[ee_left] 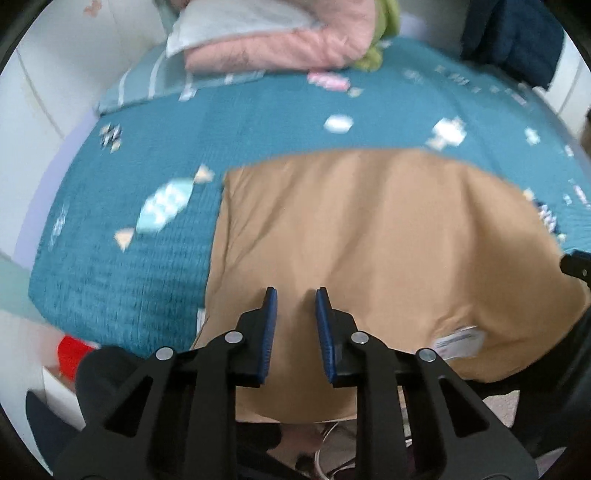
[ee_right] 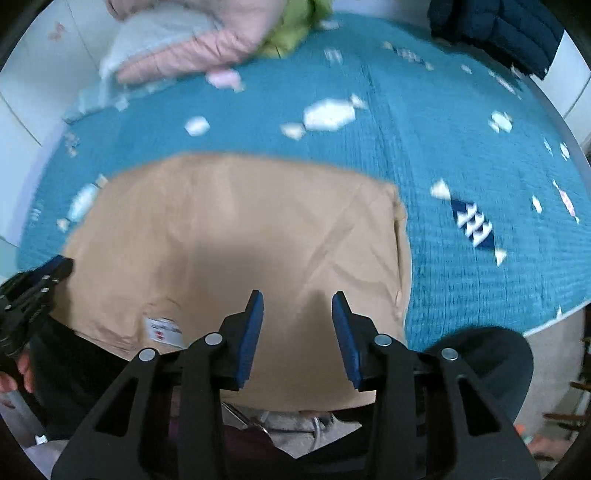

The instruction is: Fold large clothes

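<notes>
1. The left gripper [ee_left: 293, 299], black-framed with blue ribbed pads, hangs with its jaws a narrow gap apart and nothing between them; the tan cloth shows through the gap.
2. The right gripper [ee_right: 297, 301], of the same build, stands wider apart and is equally empty, over the near right part of the same cloth.
3. The task's thing, a tan, smooth-woven large garment [ee_left: 369, 236] folded to a rough rectangle, lies on the near part of the teal quilted bedspread with candy-shaped prints [ee_right: 461, 155]; its near edge droops over the bed's front, and a white care label [ee_right: 164, 328] shows near that edge.
4. Risk: the hanging near edge could drag the folded layers off the bedspread if either gripper nudges it; I judge the smooth cloth slides easily.
5. Risk: with a narrow gap, the left jaws may pinch only the top layer, so a lift would peel the fold open.
6. Risk: uneven grips would skew the next fold.
7. Farther across the bedspread, a pink quilted jacket [ee_left: 280, 44] and a navy padded garment [ee_right: 495, 29] lie well apart from the tan garment; a wide swing could still snag them.
</notes>
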A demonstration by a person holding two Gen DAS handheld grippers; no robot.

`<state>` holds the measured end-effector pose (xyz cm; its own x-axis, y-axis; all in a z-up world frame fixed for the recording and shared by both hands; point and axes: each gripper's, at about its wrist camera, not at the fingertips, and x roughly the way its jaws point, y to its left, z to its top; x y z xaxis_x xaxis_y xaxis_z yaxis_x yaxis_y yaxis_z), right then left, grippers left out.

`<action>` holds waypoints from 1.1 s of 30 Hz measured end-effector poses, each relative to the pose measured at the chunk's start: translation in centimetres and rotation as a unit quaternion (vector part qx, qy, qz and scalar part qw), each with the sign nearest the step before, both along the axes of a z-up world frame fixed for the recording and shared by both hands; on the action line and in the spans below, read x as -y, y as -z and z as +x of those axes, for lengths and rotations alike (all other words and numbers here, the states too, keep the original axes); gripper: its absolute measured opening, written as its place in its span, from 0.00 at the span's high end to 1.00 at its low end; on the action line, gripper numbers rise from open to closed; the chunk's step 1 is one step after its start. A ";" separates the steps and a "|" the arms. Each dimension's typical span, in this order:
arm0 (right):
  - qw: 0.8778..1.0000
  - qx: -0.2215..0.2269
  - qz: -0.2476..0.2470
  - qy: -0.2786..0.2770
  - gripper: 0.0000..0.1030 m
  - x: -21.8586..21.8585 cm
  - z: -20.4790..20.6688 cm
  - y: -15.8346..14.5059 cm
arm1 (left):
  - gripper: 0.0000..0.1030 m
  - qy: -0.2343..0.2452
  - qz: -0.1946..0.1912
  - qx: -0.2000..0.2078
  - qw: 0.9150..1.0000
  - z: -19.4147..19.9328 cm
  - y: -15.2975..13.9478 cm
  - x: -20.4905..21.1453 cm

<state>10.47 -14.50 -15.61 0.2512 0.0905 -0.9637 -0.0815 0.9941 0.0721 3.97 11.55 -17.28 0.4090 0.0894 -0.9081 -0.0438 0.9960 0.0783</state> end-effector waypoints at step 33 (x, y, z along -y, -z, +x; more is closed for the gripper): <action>0.996 -0.064 0.035 -0.052 0.77 -6.6 -4.8 5.7 | 0.84 0.043 -0.019 -0.043 0.998 -2.5 3.4 3.1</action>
<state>5.70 -7.93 -21.26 0.1115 0.1768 -0.9779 -0.1692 0.9731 0.1566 1.48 8.40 -20.65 0.3331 0.0214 -0.9426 0.0471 0.9981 0.0393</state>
